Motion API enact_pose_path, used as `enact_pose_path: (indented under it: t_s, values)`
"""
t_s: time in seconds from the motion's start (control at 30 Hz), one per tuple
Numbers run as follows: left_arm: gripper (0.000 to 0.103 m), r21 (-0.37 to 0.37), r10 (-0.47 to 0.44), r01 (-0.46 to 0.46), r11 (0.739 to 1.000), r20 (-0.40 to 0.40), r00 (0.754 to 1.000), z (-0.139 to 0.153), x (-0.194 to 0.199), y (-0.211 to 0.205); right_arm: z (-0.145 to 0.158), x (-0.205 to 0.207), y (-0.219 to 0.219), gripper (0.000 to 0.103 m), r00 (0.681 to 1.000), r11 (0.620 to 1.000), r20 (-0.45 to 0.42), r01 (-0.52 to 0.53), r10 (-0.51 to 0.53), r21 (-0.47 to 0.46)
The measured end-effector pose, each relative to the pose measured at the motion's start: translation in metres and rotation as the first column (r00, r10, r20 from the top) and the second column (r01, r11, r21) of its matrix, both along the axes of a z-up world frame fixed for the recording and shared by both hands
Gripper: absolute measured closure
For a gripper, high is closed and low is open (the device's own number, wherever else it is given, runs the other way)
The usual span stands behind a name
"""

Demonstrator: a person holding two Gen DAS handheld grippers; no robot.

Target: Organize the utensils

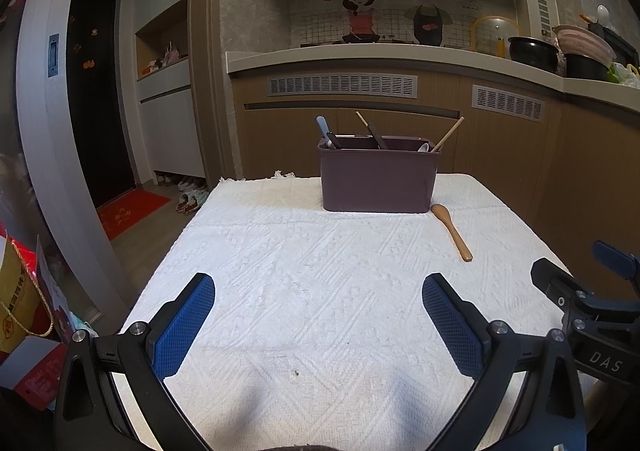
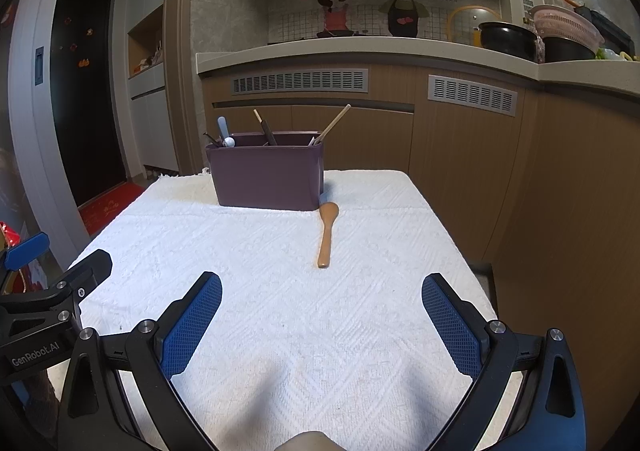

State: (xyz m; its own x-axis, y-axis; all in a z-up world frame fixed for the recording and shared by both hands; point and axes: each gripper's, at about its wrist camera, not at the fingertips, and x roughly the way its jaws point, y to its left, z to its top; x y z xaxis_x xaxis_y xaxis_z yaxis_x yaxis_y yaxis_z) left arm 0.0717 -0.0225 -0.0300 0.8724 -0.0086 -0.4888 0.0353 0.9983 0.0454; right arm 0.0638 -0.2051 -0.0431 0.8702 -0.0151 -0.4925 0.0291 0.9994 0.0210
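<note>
The wooden spoon (image 2: 328, 233) is lying flat on the white cloth (image 2: 280, 311), its bowl just beside the near right corner of the purple bin (image 2: 266, 177) and its handle pointing back toward the grippers. Other utensils are already standing in the bin. The right gripper (image 2: 322, 325) is hovering over the cloth with its jaws spread wide and holding nothing; the left gripper (image 1: 318, 325) is doing the same, well apart from the spoon.

The spoon is sitting low on a soft, textured cloth, so the blue pads (image 2: 192, 325) are probably going to snag or bunch the fabric if they close too deep, or slide off the smooth rounded handle if too shallow. The bin looks light and is likely to shift or tip if the spoon bumps its rim on the way in.

Readable writing: "GenRobot.AI" on the left gripper's body in the right view, "DAS" on the right gripper's body in the left view. The wall mural is carrying Chinese characters too small to read reliably.
</note>
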Motion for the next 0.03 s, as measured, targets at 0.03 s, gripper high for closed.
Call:
enact_pose_path:
  t_s: [0.03]
  values:
    - [0.000, -0.001, 0.002, -0.002, 1.000, -0.002, 1.000, -0.0003, 0.0006, 0.0000, 0.0000, -0.0001, -0.0002, 0.003, 1.000, 1.000, 0.000, 0.001, -0.001, 0.000]
